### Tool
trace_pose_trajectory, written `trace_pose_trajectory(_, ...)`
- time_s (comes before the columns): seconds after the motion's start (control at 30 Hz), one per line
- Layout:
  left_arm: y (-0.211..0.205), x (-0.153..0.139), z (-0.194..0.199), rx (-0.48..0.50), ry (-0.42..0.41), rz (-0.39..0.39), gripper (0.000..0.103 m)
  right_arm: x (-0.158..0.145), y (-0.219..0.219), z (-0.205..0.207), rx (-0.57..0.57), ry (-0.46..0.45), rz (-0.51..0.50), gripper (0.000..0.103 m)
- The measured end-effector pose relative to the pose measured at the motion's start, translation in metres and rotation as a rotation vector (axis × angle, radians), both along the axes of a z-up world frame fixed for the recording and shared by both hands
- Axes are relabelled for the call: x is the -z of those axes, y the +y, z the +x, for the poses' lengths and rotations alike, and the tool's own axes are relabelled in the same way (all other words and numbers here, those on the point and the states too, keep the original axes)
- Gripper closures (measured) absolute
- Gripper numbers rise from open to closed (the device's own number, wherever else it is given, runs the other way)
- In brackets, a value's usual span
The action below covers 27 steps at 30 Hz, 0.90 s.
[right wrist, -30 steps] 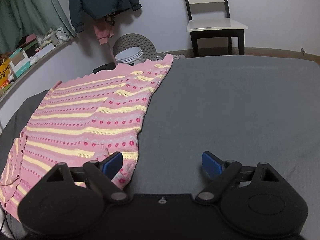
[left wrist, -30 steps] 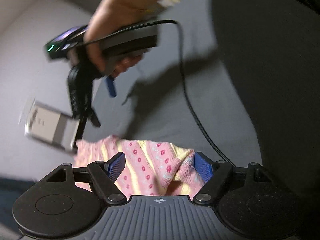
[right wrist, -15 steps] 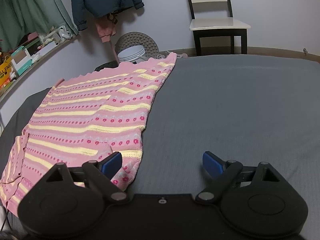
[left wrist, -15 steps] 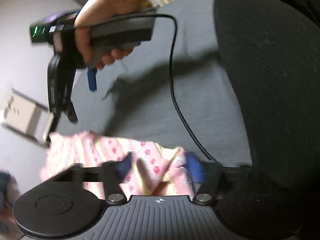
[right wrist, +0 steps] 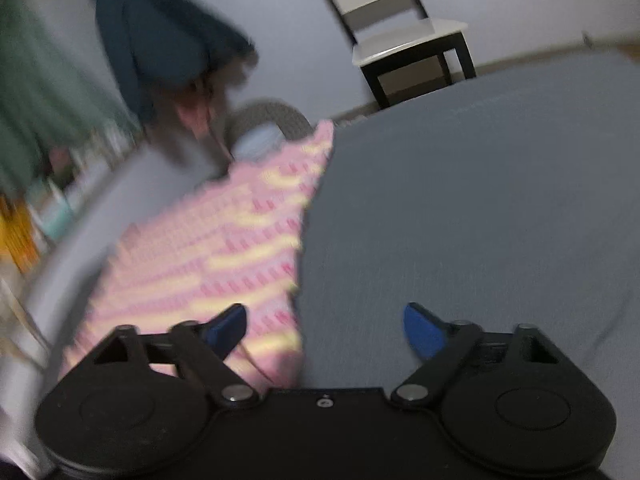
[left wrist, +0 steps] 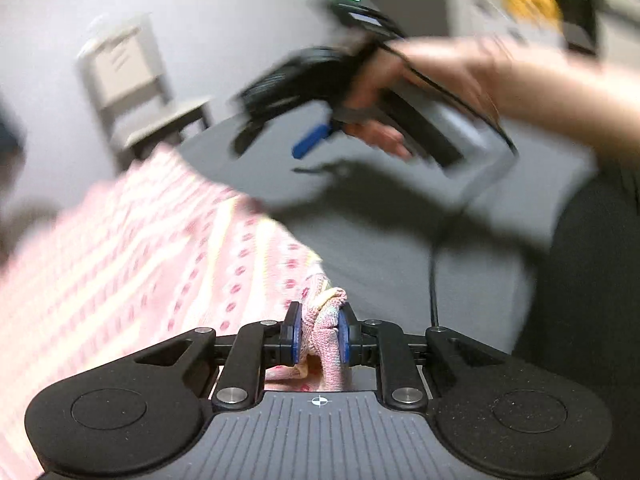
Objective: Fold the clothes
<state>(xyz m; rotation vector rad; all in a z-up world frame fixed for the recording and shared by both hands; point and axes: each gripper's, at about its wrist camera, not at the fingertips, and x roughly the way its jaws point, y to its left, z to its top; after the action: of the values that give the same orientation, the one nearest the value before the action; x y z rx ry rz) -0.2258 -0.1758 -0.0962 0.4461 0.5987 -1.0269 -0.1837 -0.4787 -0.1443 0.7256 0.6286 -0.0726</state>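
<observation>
The left gripper [left wrist: 318,334] is pressed together on a bunched corner of the pink sweater [left wrist: 160,248], whose striped body spreads away to the left across the grey bed [left wrist: 400,264]. The right gripper [right wrist: 324,326], held in a hand [left wrist: 404,92] above the bed, has its blue pads [right wrist: 424,330] spread wide with nothing between them, its left pad over the sweater's near right edge. That edge runs straight toward the far side of the bed below a chair [right wrist: 400,32], and all the grey surface to its right lies bare, though both views are blurred.
</observation>
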Motion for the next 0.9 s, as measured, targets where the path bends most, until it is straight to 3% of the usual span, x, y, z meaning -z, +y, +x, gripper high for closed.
trace_pose_trajectory(0.03, 0.006, -0.001, 0.006, -0.038, 0.037, -0.035, 0.085, 0.004, -0.003, 0.004, 0.003, -0.020, 0.051, 0.045)
trace_pose_trajectory(0.1, 0.013, -0.002, 0.014, -0.081, 0.079, -0.080, 0.085, 0.010, -0.004, 0.017, -0.008, -0.039, 0.082, 0.045)
trace_pose_trajectory(0.23, 0.025, 0.001, 0.019, -0.137, 0.140, -0.147, 0.085, 0.010, 0.003, 0.050, -0.063, -0.047, -0.031, 0.048)
trace_pose_trajectory(0.43, 0.033, 0.010, 0.026, -0.160, 0.190, -0.228, 0.085, 0.025, -0.007, 0.095, -0.090, -0.050, 0.000, 0.056)
trace_pose_trajectory(0.6, 0.043, 0.019, 0.039, -0.191, 0.232, -0.316, 0.085, 0.036, -0.024, 0.120, -0.013, -0.092, 0.147, 0.057)
trace_pose_trajectory(0.73, 0.054, 0.021, 0.049, -0.224, 0.268, -0.386, 0.087, 0.044, -0.035, 0.144, 0.061, -0.070, 0.241, 0.072)
trace_pose_trajectory(0.8, 0.059, 0.021, 0.053, -0.228, 0.271, -0.408, 0.088, 0.049, -0.039, 0.155, 0.104, -0.047, 0.281, 0.085)
trace_pose_trajectory(0.83, 0.061, 0.022, 0.054, -0.231, 0.270, -0.417, 0.088, 0.052, -0.039, 0.158, 0.129, -0.030, 0.294, 0.097)
trace_pose_trajectory(0.9, 0.064, 0.023, 0.058, -0.247, 0.269, -0.433, 0.088, 0.051, -0.038, 0.161, 0.153, -0.016, 0.304, 0.097)
